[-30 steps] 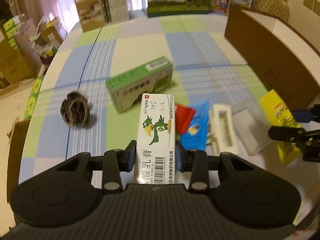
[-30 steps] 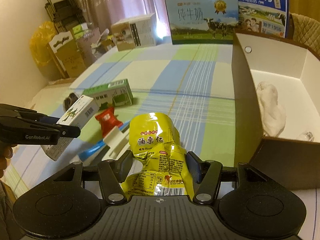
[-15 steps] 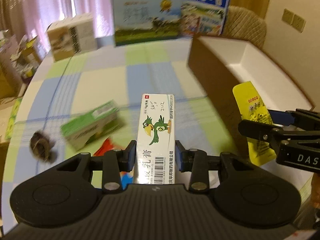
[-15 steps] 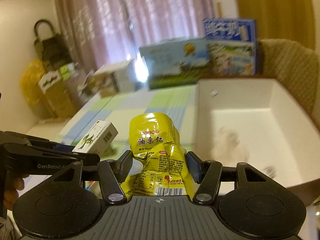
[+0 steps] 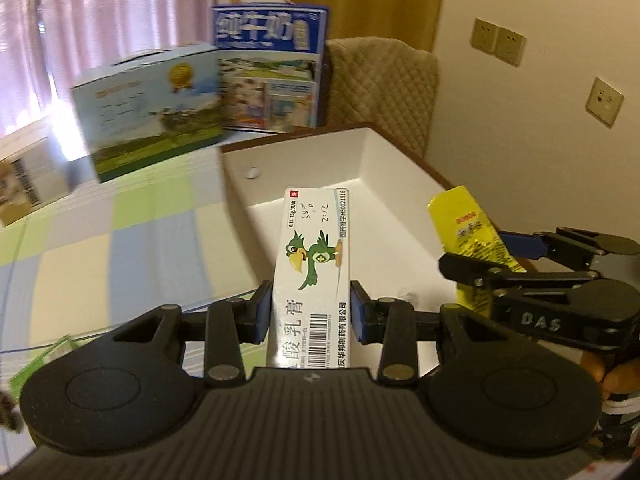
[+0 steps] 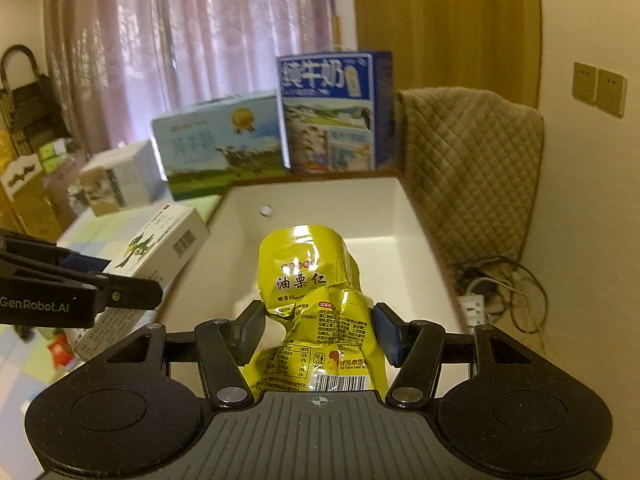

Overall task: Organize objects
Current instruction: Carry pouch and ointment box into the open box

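The white ointment carton with the green parrot (image 5: 311, 268) is clamped between the pads of the left tongs (image 5: 311, 312) and hangs in the air above the near left edge of the open cardboard box (image 5: 372, 168), its far end already over the white inside. The yellow chestnut snack bag (image 6: 316, 292) is clamped, crumpled, in the right tongs (image 6: 318, 330) and hangs over the near part of the same box. In my judgement both things are at the carrying step: lifted, brought to the box, not yet let go. Inside the box I can see only a pale shape under the bag, too hidden to name. On the bench (image 5: 80, 264) a green carton (image 5: 36, 364) shows at the near left edge and a red packet (image 6: 60, 350) lies below the left tongs, so more things probably remain to be collected. Milk cartons (image 6: 332, 116) stand at the far edge of the bench.
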Tool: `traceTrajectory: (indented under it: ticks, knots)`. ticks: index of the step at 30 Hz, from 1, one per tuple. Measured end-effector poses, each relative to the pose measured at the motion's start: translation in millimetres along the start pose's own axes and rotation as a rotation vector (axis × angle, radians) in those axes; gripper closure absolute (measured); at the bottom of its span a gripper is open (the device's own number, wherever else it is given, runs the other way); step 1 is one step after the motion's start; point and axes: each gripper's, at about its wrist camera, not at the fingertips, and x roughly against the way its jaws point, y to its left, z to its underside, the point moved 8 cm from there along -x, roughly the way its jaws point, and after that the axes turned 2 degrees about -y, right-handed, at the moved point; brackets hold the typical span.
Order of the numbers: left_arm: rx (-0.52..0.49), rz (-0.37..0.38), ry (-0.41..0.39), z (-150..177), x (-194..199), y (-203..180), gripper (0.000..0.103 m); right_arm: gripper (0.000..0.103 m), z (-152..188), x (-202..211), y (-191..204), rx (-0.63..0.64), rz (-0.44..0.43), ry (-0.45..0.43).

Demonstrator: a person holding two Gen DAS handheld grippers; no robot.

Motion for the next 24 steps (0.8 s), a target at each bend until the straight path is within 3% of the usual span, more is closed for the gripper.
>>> traceTrajectory:
  ticks: [9, 20, 23, 24]
  knots:
    - [-0.027, 0.021, 0.082, -2.0, -56.6, -41.0, 0.069, 0.047, 10.8, -26.4, -32.9, 0.028, 0.023, 0.051]
    - [-0.03, 0.0, 0.161, 12.8, -99.7, -39.9, 0.07, 0.044, 20.2, -52.5, -47.4, 0.072, 0.047, 0.074]
    - [-0.035, 0.007, 0.159, 12.5, -104.3, -41.8, 0.082, 0.041, 19.3, -55.8, -48.0, 0.092, 0.06, 0.07]
    - [-0.035, 0.007, 0.162, 12.4, -105.8, -42.0, 0.082, 0.04, 19.3, -56.4, -47.5, 0.099, 0.056, 0.067]
